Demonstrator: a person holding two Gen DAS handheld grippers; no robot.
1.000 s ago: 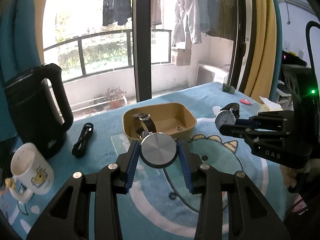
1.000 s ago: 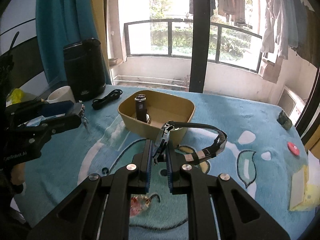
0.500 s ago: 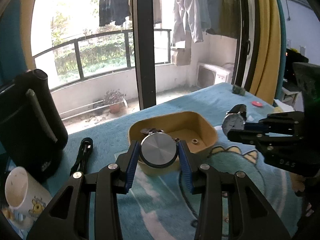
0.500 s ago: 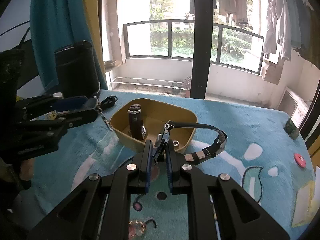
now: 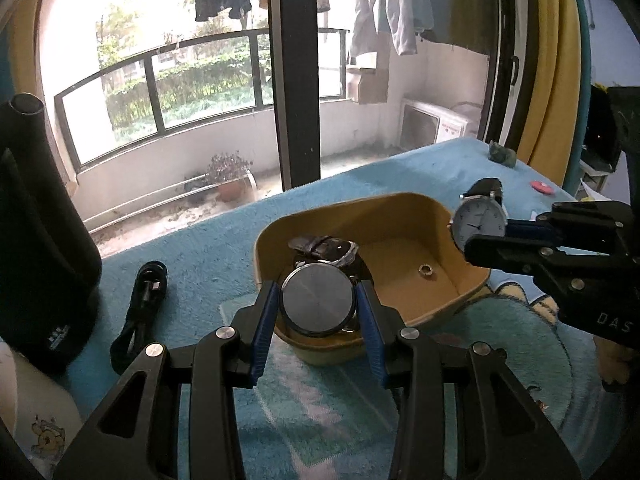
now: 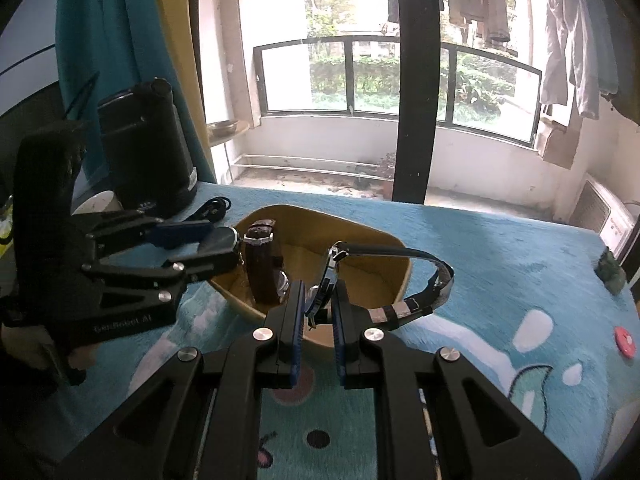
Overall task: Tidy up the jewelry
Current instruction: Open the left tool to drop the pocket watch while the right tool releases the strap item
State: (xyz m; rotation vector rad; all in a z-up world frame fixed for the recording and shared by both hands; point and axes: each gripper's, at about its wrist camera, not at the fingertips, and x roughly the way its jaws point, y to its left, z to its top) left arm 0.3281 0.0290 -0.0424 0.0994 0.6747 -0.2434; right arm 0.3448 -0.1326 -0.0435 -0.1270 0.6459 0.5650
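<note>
The left gripper [image 5: 318, 308] pinched a round metal case [image 5: 318, 307] by its rim, jaws pressed on either side, just over the near wall of the yellow tray [image 5: 472, 276]. The right gripper [image 6: 316, 312] clamped a white-faced watch [image 5: 479, 221] edge-on by the case — strap [image 6: 424, 280] looping free beyond the jaws. Both looked rigid, light, slippery and scratch-prone; the case edge seemed the safest hold.

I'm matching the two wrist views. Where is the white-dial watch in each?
Left wrist: white-dial watch at right, face-on, clamped in the right gripper above the tray rim.
Right wrist: watch centre, edge-on between the fingers.
Shared landmark: the brown-strap watch in the tray.
</note>
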